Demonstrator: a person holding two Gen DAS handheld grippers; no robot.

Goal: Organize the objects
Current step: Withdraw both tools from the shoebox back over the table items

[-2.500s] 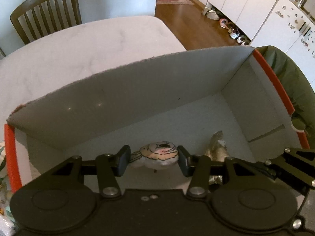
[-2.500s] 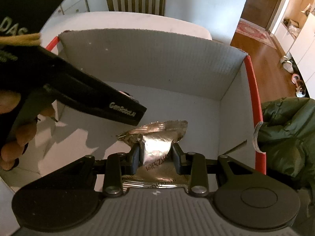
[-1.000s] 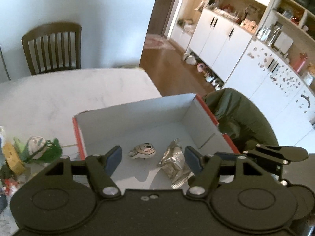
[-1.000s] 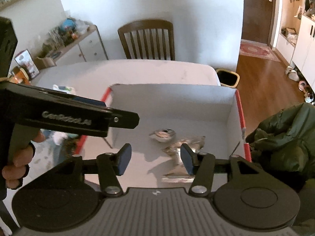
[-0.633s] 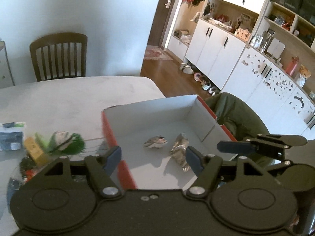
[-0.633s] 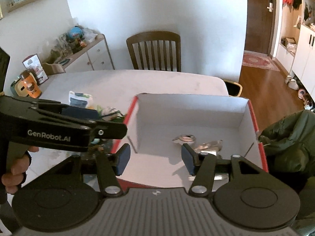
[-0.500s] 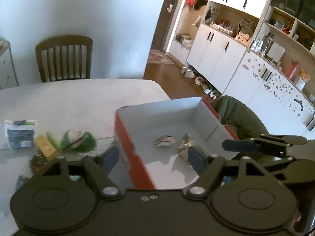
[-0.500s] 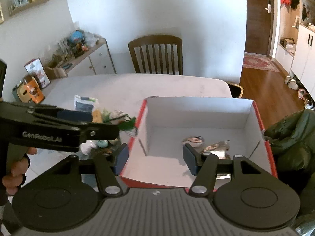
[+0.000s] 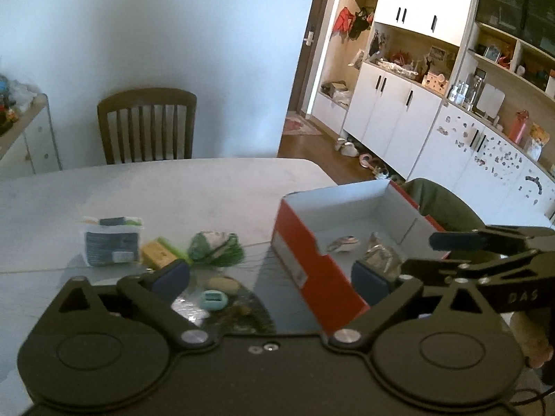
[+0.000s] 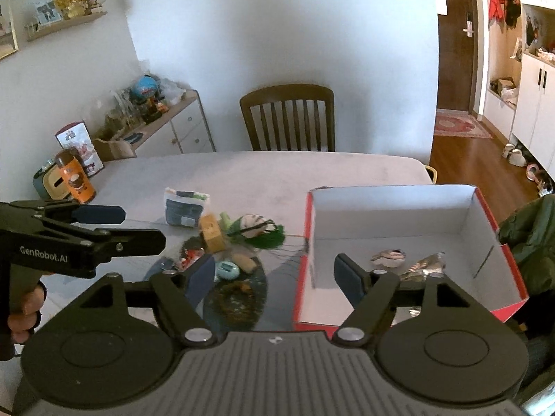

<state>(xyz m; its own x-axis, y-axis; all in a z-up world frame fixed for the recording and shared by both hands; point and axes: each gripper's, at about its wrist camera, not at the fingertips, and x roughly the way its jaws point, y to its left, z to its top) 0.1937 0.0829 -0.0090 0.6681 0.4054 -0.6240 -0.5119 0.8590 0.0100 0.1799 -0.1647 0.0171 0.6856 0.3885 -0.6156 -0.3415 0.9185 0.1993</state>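
A red box with a white inside (image 9: 312, 270) (image 10: 399, 222) stands on the table at the right. In it lie a small painted fish-shaped toy (image 9: 342, 243) (image 10: 387, 256) and a silver foil packet (image 9: 380, 254) (image 10: 425, 265). Left of the box is a pile of small things: a white and blue pouch (image 9: 111, 242) (image 10: 185, 208), a yellow block (image 9: 158, 252) (image 10: 212, 232), a green tasselled toy (image 9: 216, 247) (image 10: 258, 230) and a teal round item (image 9: 214, 300) (image 10: 226, 269). My left gripper (image 9: 270, 279) is open above the pile's near side. My right gripper (image 10: 274, 275) is open too, nothing between its fingers.
A dark glass mat (image 10: 236, 294) lies under the pile. An orange bottle (image 10: 74, 182) stands at the table's far left. A wooden chair (image 10: 288, 118) is behind the table, a sideboard (image 10: 173, 121) to its left. A green jacket (image 10: 530, 242) hangs beside the box.
Both grippers let go of the fish toy and the foil packet inside the box, opened, rose and pulled back. The views have swung left, so the pile now shows.
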